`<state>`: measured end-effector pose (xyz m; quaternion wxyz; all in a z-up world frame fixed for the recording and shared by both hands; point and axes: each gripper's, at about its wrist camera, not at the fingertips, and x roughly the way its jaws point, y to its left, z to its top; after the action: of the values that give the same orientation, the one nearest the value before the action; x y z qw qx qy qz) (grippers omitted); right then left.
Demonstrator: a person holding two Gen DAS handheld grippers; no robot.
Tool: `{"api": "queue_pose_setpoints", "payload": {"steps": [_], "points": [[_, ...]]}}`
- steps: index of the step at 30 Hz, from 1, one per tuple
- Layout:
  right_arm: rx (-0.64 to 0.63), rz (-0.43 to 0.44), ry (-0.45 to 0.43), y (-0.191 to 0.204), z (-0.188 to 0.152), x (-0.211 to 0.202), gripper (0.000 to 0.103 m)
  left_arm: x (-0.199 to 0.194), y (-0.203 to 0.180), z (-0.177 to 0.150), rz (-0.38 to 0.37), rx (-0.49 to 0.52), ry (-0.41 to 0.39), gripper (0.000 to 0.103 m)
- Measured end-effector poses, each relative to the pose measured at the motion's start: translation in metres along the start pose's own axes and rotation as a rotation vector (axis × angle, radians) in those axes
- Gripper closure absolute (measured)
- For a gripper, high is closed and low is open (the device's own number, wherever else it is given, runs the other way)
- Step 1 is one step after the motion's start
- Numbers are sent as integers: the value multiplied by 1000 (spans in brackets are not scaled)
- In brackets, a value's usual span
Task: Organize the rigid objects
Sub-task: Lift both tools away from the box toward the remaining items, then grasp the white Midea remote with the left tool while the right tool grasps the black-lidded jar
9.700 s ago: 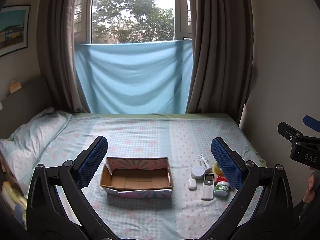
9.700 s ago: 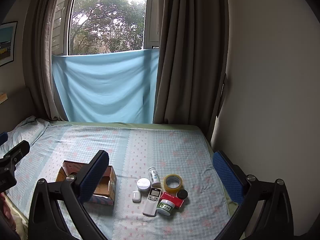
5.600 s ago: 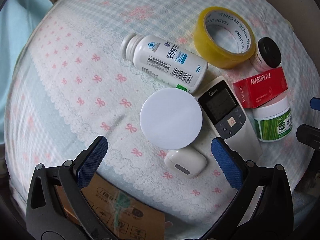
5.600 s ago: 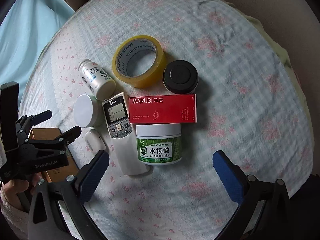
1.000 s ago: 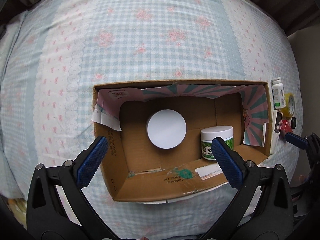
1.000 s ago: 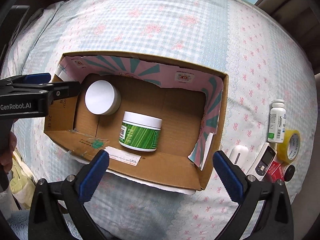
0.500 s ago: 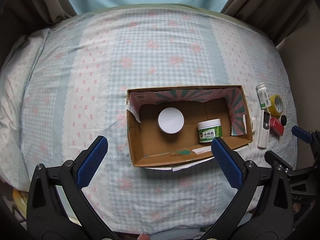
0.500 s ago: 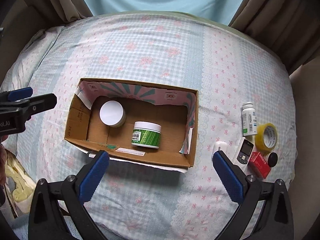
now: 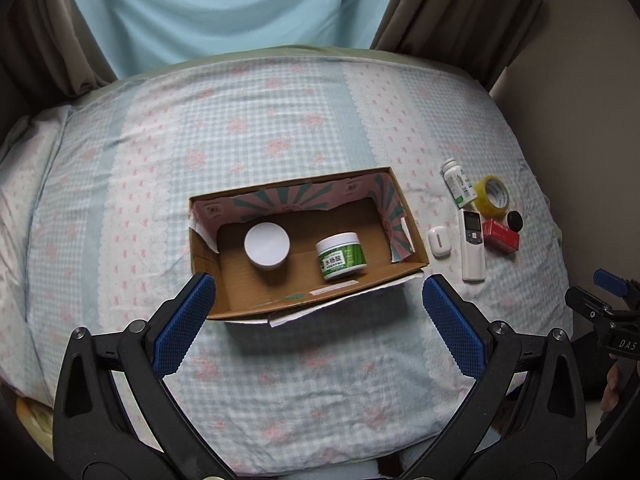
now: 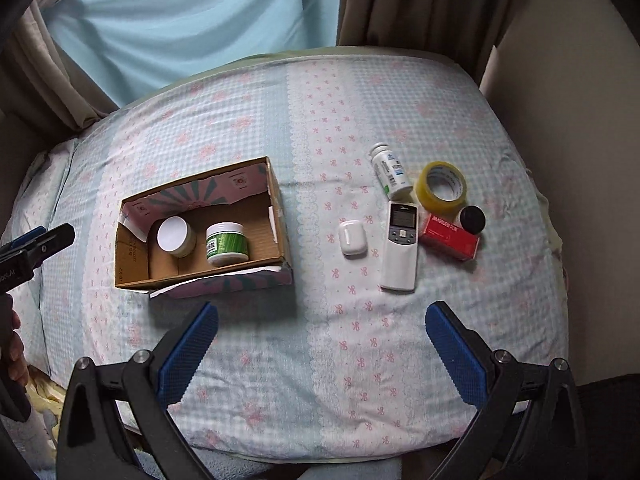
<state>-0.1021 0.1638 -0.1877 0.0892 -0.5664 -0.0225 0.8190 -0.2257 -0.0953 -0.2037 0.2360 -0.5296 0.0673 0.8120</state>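
Cardboard box (image 9: 404, 276) with green-label jar (image 9: 341, 257) lies beyond left gripper (image 9: 318, 320). Remote control (image 10: 400, 246) lies beyond right gripper (image 10: 320, 344). Both grippers spread wide, empty.

Matt brown corrugated cardboard box (image 9: 248, 304) with printed paper lining, on soft woven checked cotton bedsheet (image 9: 280, 120); glossy yellow tape roll (image 10: 441, 188); smooth white plastic remote (image 10: 400, 248); textured blue rubber gripper pads (image 9: 182, 324).

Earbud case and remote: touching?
Apart. The right wrist view shows a strip of bedsheet between the earbud case and the remote.
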Motion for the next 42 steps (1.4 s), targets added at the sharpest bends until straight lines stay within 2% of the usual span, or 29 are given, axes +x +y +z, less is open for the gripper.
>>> {"api": "queue_pose_setpoints", "payload": {"steps": [5,8,11,20,32,42], "points": [[52,4,-46,-69,-1,-15,0,0,-61,-13,7,3,1,0],[47,2,-31,-108,1,-18,0,3,-103,-19,-19,-12,14,0],[37,13,-33,-144,2,-20,0,15,-150,-21,-8,24,27,0],[8,62,51,-221,32,23,0,72,-251,-17,12,25,94,0],[162,97,195,-269,82,131,0,188,-314,-12,27,62,254,0],[228,60,313,-278,96,218,0,300,-332,-6,12,108,356,1]]}}
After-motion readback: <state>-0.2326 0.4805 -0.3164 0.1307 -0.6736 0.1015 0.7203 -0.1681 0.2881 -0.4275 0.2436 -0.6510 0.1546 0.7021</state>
